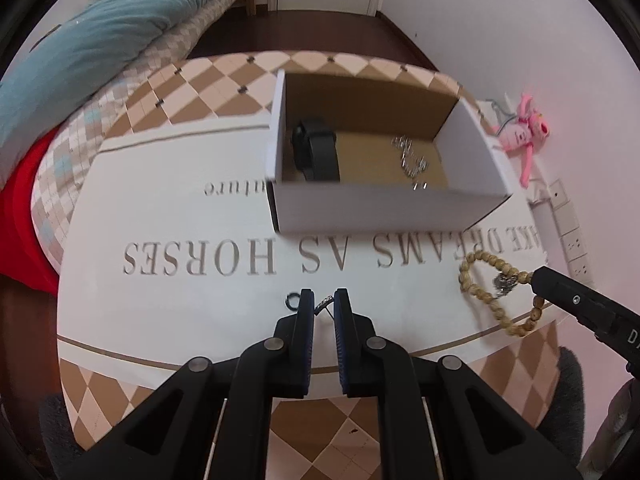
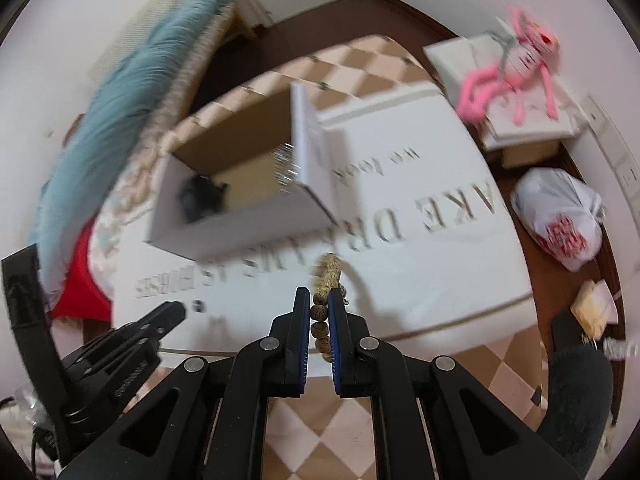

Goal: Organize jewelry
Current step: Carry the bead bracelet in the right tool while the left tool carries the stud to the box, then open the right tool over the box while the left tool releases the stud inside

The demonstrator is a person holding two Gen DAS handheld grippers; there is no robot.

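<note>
While the right wrist view is motion-blurred, the contact points read clearly enough.

Right gripper (image 2: 319, 304): jaws pinched on the bead bracelet (image 2: 325, 300), beads stacked in the narrow gap between the pads.
Bracelet: in the left wrist view the loop (image 1: 498, 292) hangs from the right gripper's tip (image 1: 538, 278) just above the table's near right part, with a small metal charm (image 1: 505, 283) on it; whether the lowest beads touch the cloth, I cannot tell.
Left gripper (image 1: 323, 304): jaws narrowly apart, a small silver piece (image 1: 325, 302) between the tips; whether the pads actually grip it, I cannot tell.
Ring (image 1: 292, 301): small dark ring on the cloth, just beside the left gripper's left finger (image 1: 306, 308).
Table (image 1: 180, 200): white cloth with grey lettering and a tan diamond border.
Box (image 1: 380, 212): open white cardboard box standing on the table beyond both grippers.
Box contents: black watch (image 1: 316, 152) at its left side, silver chain (image 1: 410, 156) toward its right side.
Pink toy (image 1: 522, 130): on a white stand by the wall, right of the table.
Bag (image 2: 560, 220): white plastic bag with red print on the floor, right of the table.
Blanket (image 1: 100, 40): teal, lying on the bed left of the table.
</note>
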